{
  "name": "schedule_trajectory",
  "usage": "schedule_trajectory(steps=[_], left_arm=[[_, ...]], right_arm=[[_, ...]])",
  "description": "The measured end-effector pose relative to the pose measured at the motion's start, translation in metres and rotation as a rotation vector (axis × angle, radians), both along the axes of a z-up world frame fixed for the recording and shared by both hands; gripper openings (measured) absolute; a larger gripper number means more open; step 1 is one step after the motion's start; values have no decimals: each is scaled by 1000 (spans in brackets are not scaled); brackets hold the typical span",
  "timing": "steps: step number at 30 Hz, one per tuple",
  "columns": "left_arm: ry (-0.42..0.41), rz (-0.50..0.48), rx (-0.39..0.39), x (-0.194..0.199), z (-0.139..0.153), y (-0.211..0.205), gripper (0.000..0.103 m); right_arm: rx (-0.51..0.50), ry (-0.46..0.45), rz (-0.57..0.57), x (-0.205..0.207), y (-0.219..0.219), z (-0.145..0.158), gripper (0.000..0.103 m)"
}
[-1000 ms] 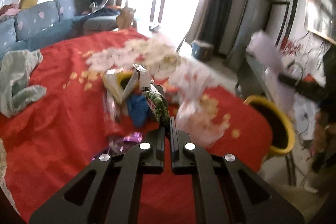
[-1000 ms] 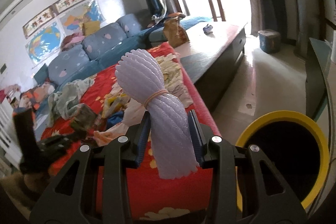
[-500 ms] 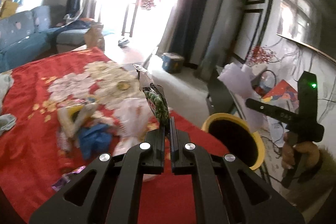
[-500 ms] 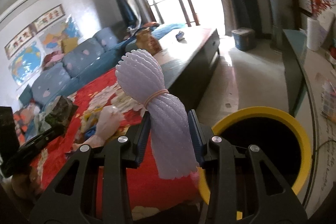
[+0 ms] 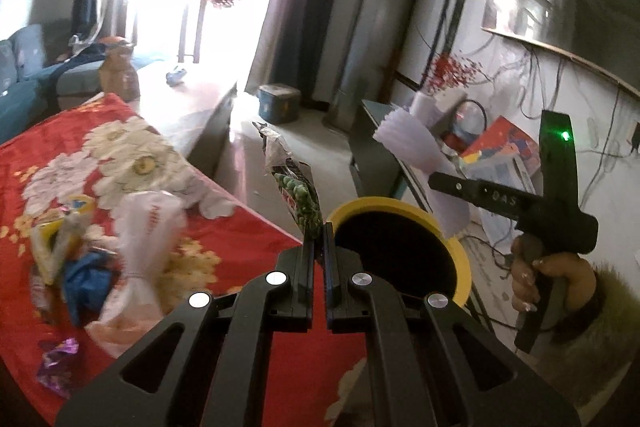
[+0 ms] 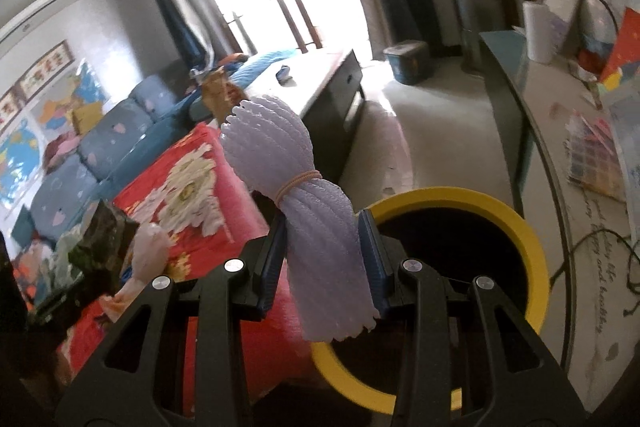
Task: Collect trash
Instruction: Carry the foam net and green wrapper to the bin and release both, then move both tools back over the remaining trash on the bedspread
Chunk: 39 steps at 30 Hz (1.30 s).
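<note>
My left gripper is shut on a crumpled snack wrapper with green peas printed on it; the wrapper sticks up just left of the yellow-rimmed bin. My right gripper is shut on a pale lilac foam-net bundle tied with a rubber band, held at the bin's left rim. In the left wrist view the right gripper and its foam net hang over the bin's far side, held by a hand. More trash lies on the red flowered cloth.
A white plastic bag, a blue crumpled scrap, a yellow wrapper and a purple foil lie on the cloth. A blue sofa stands behind. A cluttered side table flanks the bin on the right. A low cabinet lies ahead.
Both grippers swung from over the red cloth toward the bin, carrying their loads. The bin now fills more of each view, and the right gripper has rolled.
</note>
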<state>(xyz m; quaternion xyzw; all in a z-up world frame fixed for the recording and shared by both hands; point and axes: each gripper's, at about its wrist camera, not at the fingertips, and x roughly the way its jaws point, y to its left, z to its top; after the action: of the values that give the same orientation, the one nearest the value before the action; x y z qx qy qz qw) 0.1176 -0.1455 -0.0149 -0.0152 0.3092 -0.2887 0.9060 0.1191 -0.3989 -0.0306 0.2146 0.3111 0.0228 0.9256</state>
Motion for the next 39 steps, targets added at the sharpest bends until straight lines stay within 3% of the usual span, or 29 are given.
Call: schedule_trajectory(steps=[18,23,25,26,27,29,32,39], left_arm=[[141,-218,17,19,-65,-97,4],[192,-253,19,30,-90,-117,5],[216,-267,13,36,-99,-123,26],[227,-266,11,39,-103,-126,60],[229,-262,5,41,-105,-126,80],[228,-257,-18,42,-105,-123,80],[199,-222,-20,40,-101,-116,94],[131,-138,-33,34,-79,-91,96]], right_arm=[[49,125,-174,-2,-64,-45,31],[117,144,-197,-3,-76,-54,48],[113,151,-229,-5,-80,-56,56],[114,150,-230,-5,-81,-55,57],[111,149,-233,-6,-81,-54,60],[81,133,-249,-8,-81,-50,64],[37,115,-273,-10,-82,-46,68],[1,71,-290,-13,-75,-37,79]])
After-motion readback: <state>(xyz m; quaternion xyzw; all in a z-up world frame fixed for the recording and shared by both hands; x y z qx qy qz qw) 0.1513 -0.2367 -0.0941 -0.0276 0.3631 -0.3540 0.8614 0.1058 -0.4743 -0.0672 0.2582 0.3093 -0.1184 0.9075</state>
